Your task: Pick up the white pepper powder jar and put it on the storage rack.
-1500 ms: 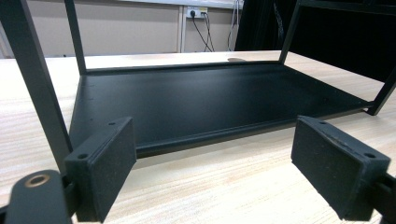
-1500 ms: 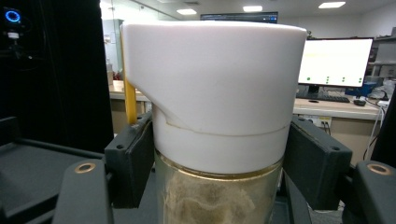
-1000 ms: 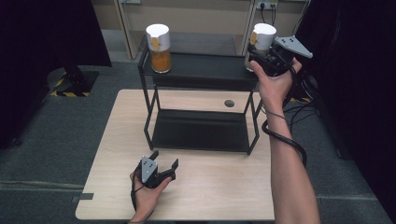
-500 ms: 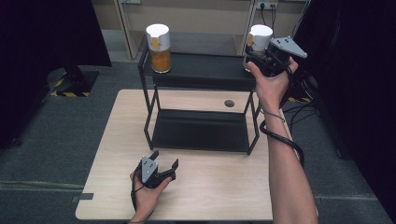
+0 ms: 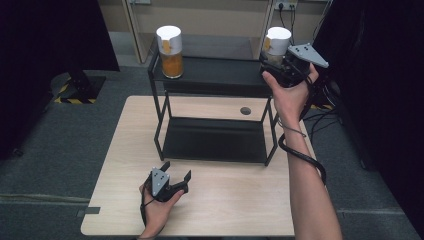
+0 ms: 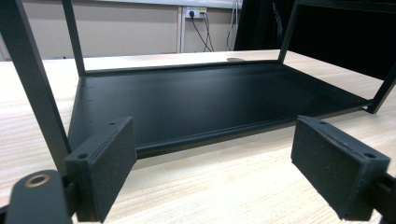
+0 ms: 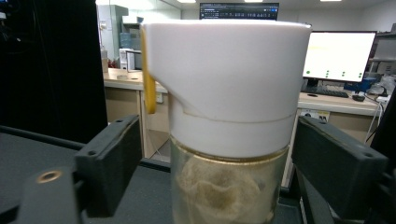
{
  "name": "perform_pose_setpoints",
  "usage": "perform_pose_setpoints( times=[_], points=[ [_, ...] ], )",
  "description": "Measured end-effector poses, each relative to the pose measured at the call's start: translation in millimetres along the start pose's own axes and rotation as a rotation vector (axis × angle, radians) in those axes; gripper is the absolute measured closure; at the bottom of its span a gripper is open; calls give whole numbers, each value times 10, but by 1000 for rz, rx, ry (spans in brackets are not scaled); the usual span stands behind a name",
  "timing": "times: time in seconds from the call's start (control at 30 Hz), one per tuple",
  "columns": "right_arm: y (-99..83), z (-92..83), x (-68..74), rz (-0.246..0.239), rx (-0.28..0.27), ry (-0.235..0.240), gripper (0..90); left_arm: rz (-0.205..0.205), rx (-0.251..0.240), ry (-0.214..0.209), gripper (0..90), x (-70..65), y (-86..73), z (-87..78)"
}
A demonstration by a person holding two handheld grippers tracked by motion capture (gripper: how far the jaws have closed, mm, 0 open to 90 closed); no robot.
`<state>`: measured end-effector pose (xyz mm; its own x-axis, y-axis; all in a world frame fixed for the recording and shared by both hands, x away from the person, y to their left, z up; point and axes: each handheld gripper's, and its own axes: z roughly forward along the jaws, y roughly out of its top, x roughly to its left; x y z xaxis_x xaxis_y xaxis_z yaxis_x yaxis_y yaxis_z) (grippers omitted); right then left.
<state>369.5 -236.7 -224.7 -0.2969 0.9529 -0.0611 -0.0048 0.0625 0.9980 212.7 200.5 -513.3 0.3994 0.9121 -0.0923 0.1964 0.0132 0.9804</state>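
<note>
A: Jar (image 7: 229, 140) check: clear body, pale grainy contents, white lid with a yellow tab; no readable label. Location?

B: Upright on the top shelf (image 5: 220, 75) of the black rack, right end. A second jar (image 5: 170, 50) with orange contents stands at the left end.

A: Right gripper (image 5: 272, 59)?

B: Jaws have just been opening; the jar sits between the pads (image 7: 109, 163), not pressed. Half a second ago they clamped it.

A: Left gripper (image 5: 175, 172)?

B: Jaws spread, holding nothing, resting on the table (image 5: 235, 200) before the lower shelf (image 6: 210, 102).

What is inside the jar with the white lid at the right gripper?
The jar holds a pale beige, grainy filling behind its clear wall. Its white lid covers the upper part, so the fill level there stays hidden.
</note>
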Motion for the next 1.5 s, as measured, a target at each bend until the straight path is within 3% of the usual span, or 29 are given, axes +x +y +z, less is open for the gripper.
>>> perform_pose_setpoints(
  times=[0.17, 0.37, 0.6, 1.5],
  points=[
    [10, -85, 33, -31, 6, 7, 109, 0, 0, 0, 137, 0, 0, 1],
    [-44, -204, 35, -31, -8, 20, 88, 3, 1, 0, 137, -3, 2, -1],
    [-131, -357, 3, 0, -19, 44, 86, 1, 3, 1, 137, 1, 5, 1],
    [-478, -761, 36, -20, -31, 121, 83, 3, 1, 2, 137, -10, 3, 1]
  ],
)
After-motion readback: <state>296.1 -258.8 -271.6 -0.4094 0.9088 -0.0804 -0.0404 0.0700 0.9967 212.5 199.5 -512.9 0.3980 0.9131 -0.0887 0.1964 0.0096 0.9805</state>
